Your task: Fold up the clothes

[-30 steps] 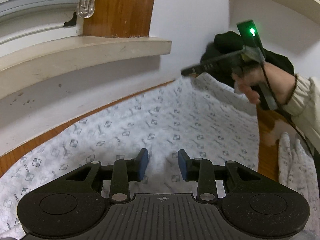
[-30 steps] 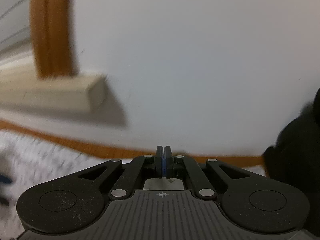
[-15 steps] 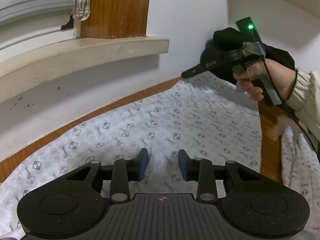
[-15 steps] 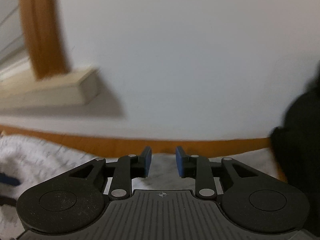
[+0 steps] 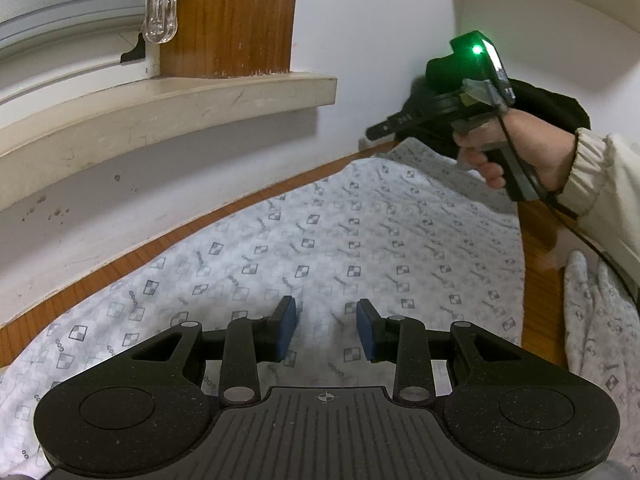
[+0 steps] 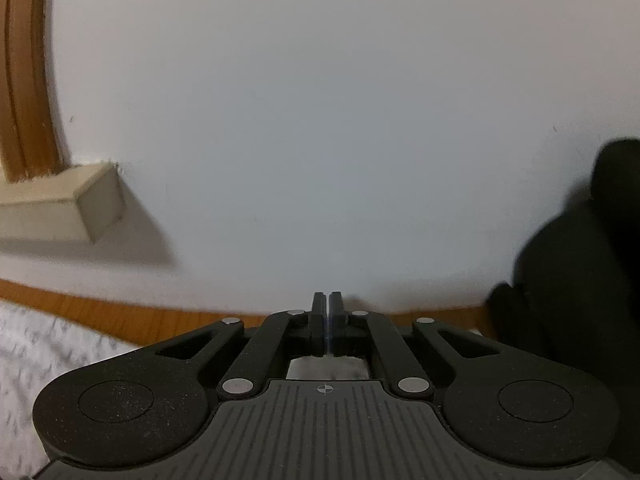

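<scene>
Dim, soft indoor light with faint shadows, strong fisheye bending at the edges, slight blur in the right view

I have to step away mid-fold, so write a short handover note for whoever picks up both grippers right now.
Left gripper: part open, held low over the white patterned garment, nothing between its pads.
Right gripper: its jaws have just been closing and now look shut at the garment's far edge near the wall; whether cloth is pinched cannot be seen.
Garment lies spread on the wooden table; part of it hangs off the right side. A black garment sits in the far corner.
Done: spread out. Left: all the folds.
</scene>
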Available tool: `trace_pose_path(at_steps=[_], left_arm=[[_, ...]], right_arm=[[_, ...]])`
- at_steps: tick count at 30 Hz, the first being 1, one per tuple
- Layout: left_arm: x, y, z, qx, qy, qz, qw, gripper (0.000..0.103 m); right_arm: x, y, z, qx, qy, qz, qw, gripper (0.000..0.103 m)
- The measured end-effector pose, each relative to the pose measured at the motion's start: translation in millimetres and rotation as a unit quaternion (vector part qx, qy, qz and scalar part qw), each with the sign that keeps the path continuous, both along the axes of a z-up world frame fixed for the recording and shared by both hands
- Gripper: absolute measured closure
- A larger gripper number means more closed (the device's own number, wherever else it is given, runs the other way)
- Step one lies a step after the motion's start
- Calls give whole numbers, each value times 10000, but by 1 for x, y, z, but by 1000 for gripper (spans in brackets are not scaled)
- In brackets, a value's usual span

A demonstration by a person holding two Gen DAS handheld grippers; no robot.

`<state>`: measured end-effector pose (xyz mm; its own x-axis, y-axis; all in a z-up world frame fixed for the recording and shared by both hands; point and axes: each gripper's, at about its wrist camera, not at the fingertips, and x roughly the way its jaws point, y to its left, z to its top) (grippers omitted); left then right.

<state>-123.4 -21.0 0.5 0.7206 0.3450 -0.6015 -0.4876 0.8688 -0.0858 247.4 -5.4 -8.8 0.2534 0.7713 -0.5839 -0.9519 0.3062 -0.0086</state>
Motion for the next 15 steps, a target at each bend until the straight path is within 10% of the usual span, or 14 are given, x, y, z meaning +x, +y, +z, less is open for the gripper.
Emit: trace_pose_path(at_steps=[4, 15], left_arm=[[0, -1, 1, -1, 5, -4, 10000, 66], [-2, -4, 4, -2, 10, -28, 10000, 59]], right_arm=[[3, -16, -5, -187, 75, 149, 9997, 67], [21, -13, -34, -121, -13, -447, 9989, 67]])
